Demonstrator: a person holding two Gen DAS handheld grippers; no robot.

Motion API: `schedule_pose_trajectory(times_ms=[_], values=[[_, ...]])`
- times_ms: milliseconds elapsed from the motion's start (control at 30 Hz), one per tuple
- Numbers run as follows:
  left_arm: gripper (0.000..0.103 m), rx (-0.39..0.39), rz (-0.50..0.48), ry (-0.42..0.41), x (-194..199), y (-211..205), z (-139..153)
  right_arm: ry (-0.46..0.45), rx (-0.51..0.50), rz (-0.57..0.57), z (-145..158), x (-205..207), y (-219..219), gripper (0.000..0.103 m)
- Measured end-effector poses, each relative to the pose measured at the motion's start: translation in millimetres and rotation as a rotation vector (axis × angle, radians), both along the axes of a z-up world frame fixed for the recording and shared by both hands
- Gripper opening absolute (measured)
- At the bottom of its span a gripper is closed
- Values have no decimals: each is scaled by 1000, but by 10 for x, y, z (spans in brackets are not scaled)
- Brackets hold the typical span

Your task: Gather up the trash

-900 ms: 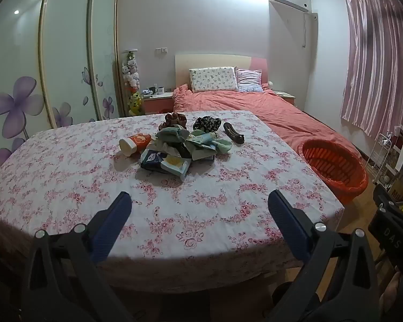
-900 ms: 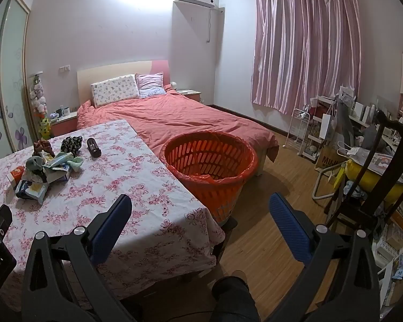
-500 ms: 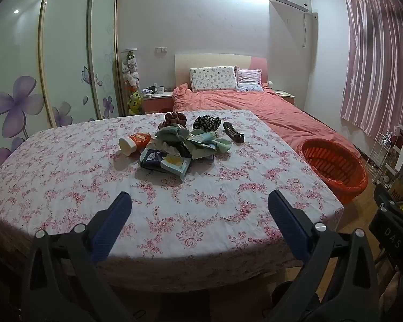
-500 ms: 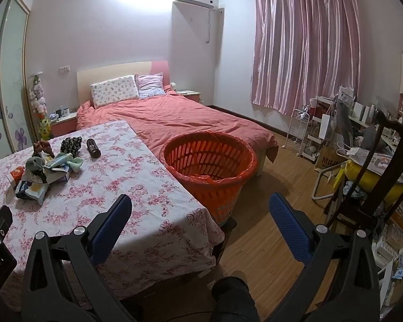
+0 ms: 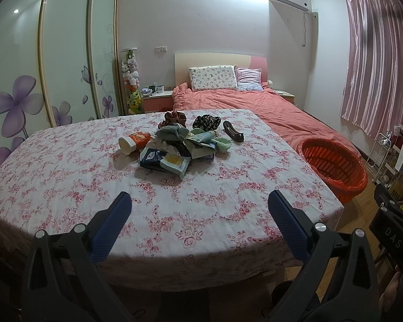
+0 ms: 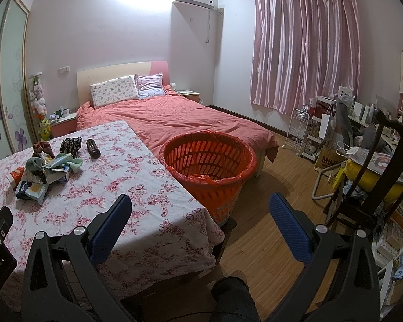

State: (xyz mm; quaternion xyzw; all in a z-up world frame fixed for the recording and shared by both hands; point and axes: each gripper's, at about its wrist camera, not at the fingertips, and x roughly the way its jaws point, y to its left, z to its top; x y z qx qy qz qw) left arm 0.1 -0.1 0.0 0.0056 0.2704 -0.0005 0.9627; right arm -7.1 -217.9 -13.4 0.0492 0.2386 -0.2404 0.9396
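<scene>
In the left wrist view the left gripper (image 5: 197, 209) gapes wide and empty above the near edge of the floral-clothed table (image 5: 67, 177), the heap of crumpled wrappers and packets (image 5: 174, 145) lying mid-table toward its far edge, while in the right wrist view the right gripper (image 6: 200, 212) gapes equally empty over the table's right corner, beside the round orange plastic basket (image 6: 209, 166) on the floor.

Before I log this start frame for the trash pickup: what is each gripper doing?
Left gripper: open, holding nothing.
Right gripper: open, holding nothing.
</scene>
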Motion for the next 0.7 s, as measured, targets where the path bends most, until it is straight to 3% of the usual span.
schedule_pose_trajectory(times_ms=[700], values=[[99,0,-1,2,2,0,-1,-2,2,0,2,-13,-12,101]])
